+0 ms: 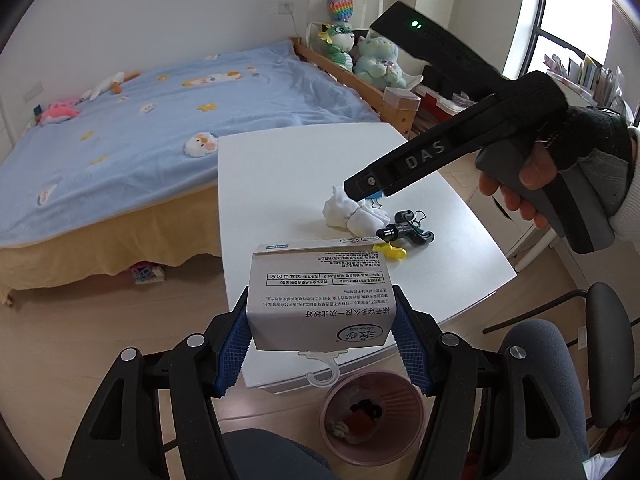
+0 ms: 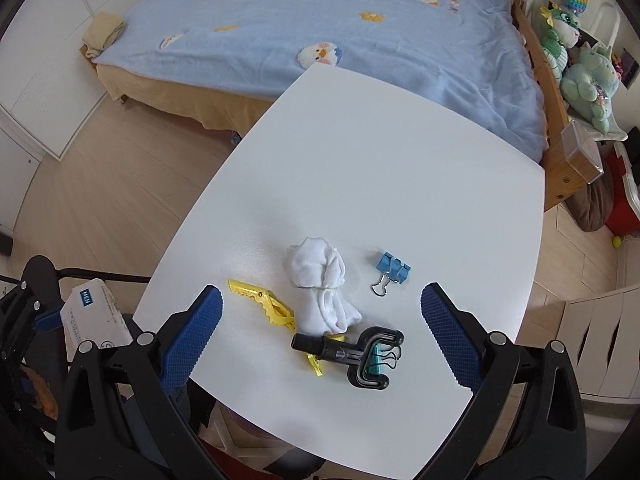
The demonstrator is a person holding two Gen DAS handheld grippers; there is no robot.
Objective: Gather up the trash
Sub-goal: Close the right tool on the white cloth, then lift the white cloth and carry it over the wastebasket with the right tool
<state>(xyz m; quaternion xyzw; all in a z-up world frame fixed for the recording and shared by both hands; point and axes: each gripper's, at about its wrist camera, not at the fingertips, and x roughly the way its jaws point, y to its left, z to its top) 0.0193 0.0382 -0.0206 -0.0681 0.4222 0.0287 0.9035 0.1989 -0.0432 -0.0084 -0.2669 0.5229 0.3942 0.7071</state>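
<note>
A blue-blanketed bed (image 2: 320, 20) spans twelve o'clock; green plush toys (image 2: 576, 64) crowd two o'clock; a grey chair (image 1: 560, 360) sits at four.

Carton print: on the white carton (image 1: 318, 300) I can't read the small upside-down lines.
Bin contents: inside the pink bin (image 1: 412, 432) below the carton, I see only dark and orange scraps, unidentifiable.
Blue binder clip: near the white sock (image 1: 352, 214), mostly hidden behind the right gripper (image 1: 370, 188).
</note>
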